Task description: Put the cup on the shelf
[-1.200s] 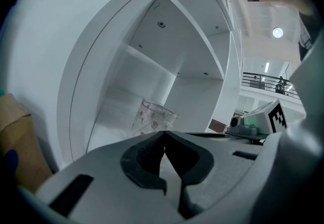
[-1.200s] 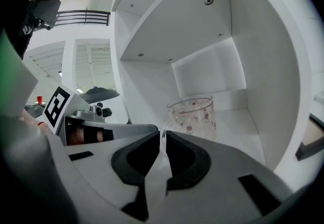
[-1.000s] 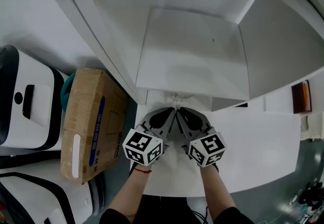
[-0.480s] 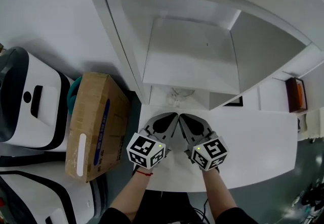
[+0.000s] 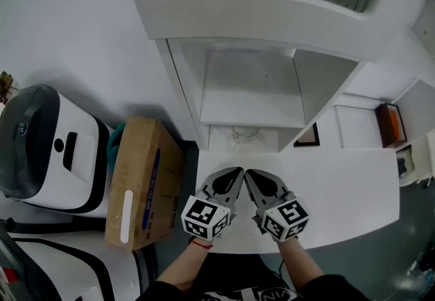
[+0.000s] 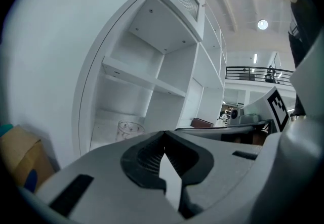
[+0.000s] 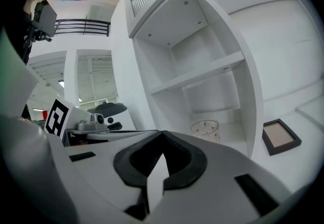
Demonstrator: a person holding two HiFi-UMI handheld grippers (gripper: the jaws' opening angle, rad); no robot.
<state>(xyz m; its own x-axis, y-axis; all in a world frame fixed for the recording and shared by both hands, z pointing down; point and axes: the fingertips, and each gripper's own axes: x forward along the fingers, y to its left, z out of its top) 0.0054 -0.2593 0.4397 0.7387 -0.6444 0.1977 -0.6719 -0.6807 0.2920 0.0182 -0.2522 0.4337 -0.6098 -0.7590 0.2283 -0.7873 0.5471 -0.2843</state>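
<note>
A clear glass cup (image 5: 243, 133) with small dots stands upright on the floor of the lowest compartment of the white shelf unit (image 5: 248, 99). It also shows in the left gripper view, cup (image 6: 129, 129), and in the right gripper view, cup (image 7: 205, 128). My left gripper (image 5: 237, 172) and right gripper (image 5: 249, 174) hover side by side over the white table (image 5: 340, 191), a short way in front of the cup. Both are shut with nothing between their jaws, seen at left gripper (image 6: 164, 135) and right gripper (image 7: 162, 135).
A cardboard box (image 5: 139, 181) and a white and grey machine (image 5: 47, 150) stand left of the table. A small picture frame (image 5: 309, 135) leans beside the shelf unit on the right. A brown object (image 5: 391, 124) sits in a compartment at the far right.
Both grippers have drawn back from the shelf opening toward me, leaving a gap to the cup. The head view now takes in more of the shelf unit.
</note>
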